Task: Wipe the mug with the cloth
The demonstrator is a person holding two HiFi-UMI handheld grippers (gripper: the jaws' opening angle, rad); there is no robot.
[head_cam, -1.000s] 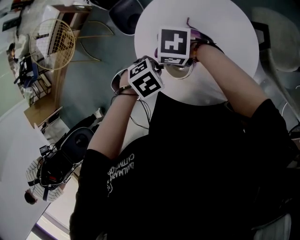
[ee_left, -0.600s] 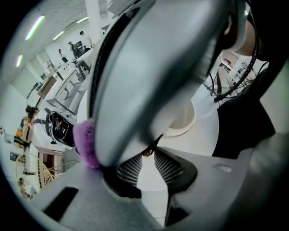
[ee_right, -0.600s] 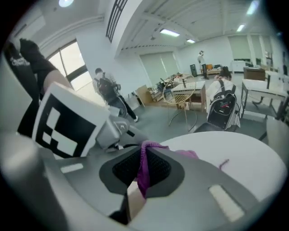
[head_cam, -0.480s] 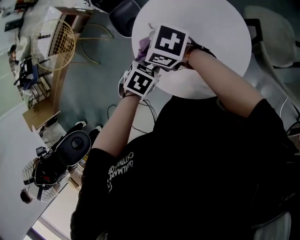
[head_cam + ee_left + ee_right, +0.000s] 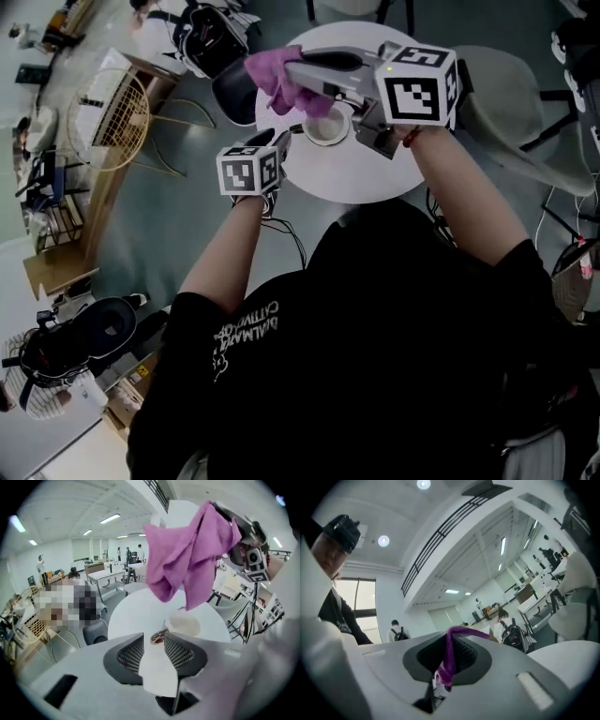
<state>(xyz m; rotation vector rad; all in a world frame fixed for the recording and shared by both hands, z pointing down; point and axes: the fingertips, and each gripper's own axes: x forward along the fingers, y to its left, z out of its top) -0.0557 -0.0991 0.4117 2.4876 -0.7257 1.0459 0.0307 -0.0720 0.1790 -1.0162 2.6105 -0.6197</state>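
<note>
A pale mug (image 5: 326, 128) stands on the round white table (image 5: 375, 178). My right gripper (image 5: 295, 70) is shut on the pink cloth (image 5: 274, 80) and holds it above and to the left of the mug; a fold of the cloth (image 5: 449, 660) shows pinched between its jaws. In the left gripper view the cloth (image 5: 187, 559) hangs over the mug (image 5: 185, 625). My left gripper (image 5: 284, 142) is at the mug's left side. Its jaws are opening, and the mug's brownish handle (image 5: 158, 637) sits just at their tips with bare table showing between the pads.
A dark chair (image 5: 234, 89) stands at the table's far left, with a wire-mesh chair (image 5: 108, 117) beyond it. A grey chair (image 5: 525, 103) is at the right. A backpack (image 5: 70, 342) lies on the floor at lower left. People stand among desks far off.
The two grippers, close together over the mug before, have come apart. The right one has lifted the cloth up and left off the mug. The left one sits lower left of the mug.
</note>
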